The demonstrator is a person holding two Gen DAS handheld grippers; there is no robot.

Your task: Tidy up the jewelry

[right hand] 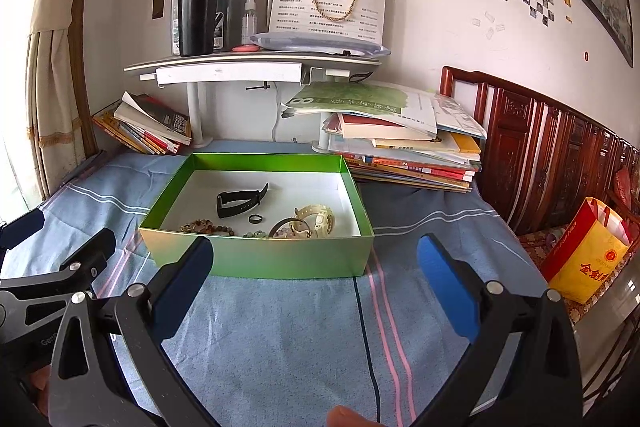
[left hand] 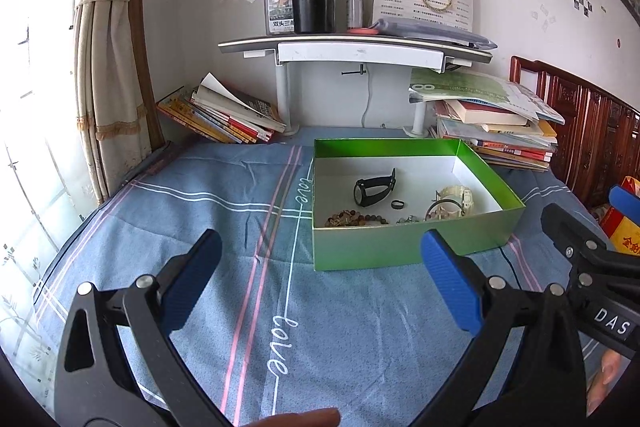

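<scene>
A: Where is the jewelry?

B: In the green box [left hand: 404,247], right of centre in the left wrist view, left of centre in the right wrist view. It sits open on the blue striped cloth [left hand: 208,211] over the surface.

A: What lies inside?

B: A black watch [left hand: 374,189] toward the back, tilted on its strap. Just in front of it, a small dark ring [left hand: 397,204]. A cream watch [left hand: 456,197] is at the right side of the box, with a thin bangle [left hand: 440,207] touching it. Along the near wall runs a brown bead bracelet [left hand: 354,218] — and beside it some pale green beads [right hand: 256,233], partly hidden by the wall.

A: And the hand-held grippers?

B: The left hand-held gripper [left hand: 320,275] fills the bottom of its own frame, blue pads spread wide, nothing between them. It hangs over the cloth, short of the box. The right hand-held gripper [right hand: 314,279] is the same — fingers wide apart, empty, its left pad overlapping the box's near wall in the picture. Whether it touches, I cannot tell.

A: What stands behind?

B: A white shelf [right hand: 252,65] in the upper middle, bearing a black tumbler [right hand: 198,15]. Book stacks [right hand: 404,143] lie under it on either side.
</scene>
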